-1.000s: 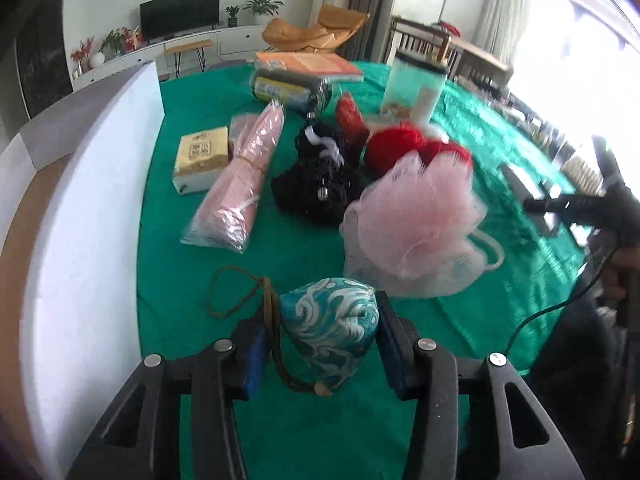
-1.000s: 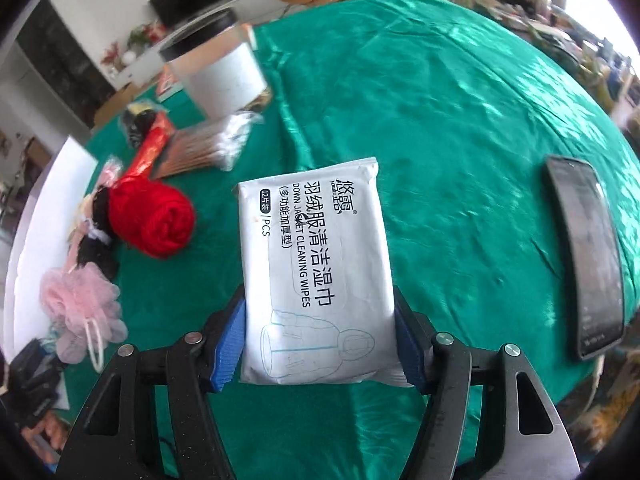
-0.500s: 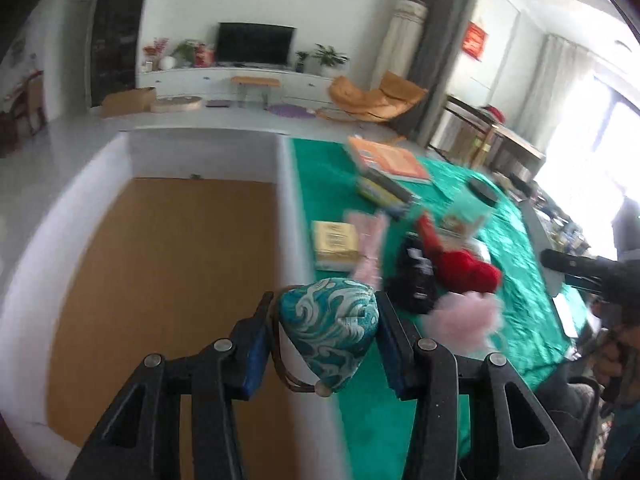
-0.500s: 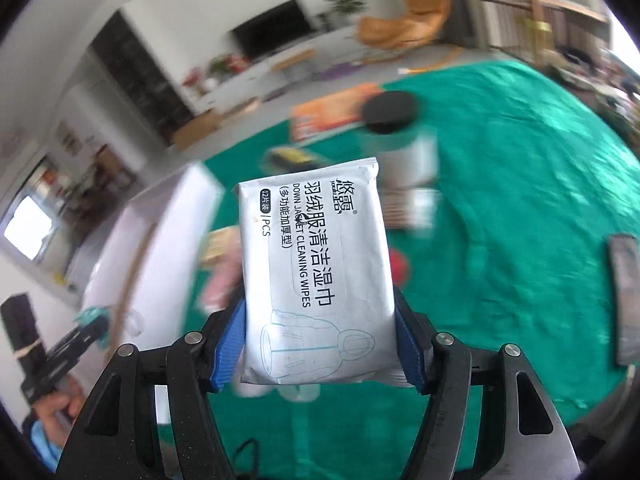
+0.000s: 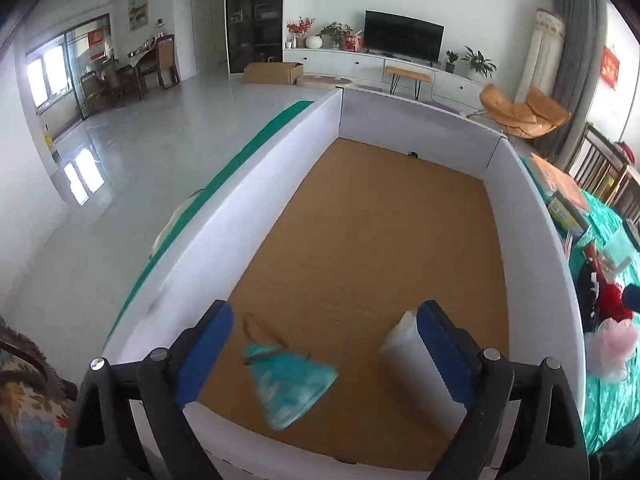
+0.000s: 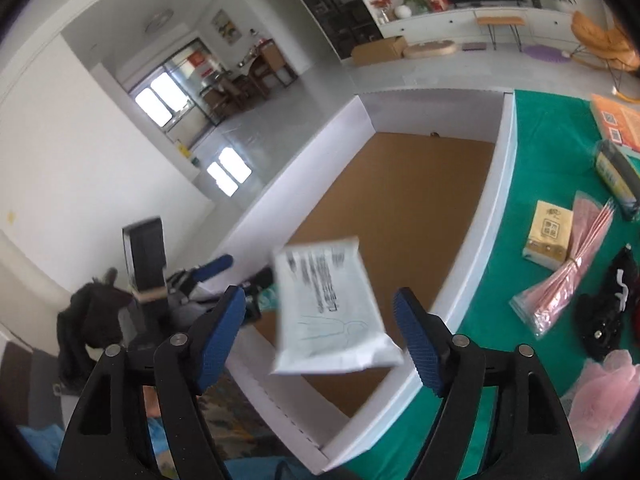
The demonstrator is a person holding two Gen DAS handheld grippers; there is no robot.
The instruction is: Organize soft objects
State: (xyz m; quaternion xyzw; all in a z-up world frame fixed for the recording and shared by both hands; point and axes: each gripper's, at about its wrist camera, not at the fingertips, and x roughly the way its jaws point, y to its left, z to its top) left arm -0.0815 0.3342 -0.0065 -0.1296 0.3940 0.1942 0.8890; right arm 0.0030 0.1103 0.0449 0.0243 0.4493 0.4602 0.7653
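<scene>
Below, cork-brown floor (image 5: 380,240) inside white-walled box (image 5: 532,248).

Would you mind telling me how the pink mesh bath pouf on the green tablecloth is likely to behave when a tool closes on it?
The pink mesh bath pouf looks like airy, ruffled netting, so it is probably very light and should squash between the pads rather than resist. Its soft, bunched shape on the green tablecloth suggests it will hardly roll. Loose mesh might snag on a pad.

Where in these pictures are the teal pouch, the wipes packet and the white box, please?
teal pouch (image 5: 290,384): left wrist view, middle of its patterned fabric.
wipes packet (image 6: 330,308): right wrist view, centre of its printed face.
white box (image 5: 260,184): left wrist view, inner face of its left wall.
</scene>
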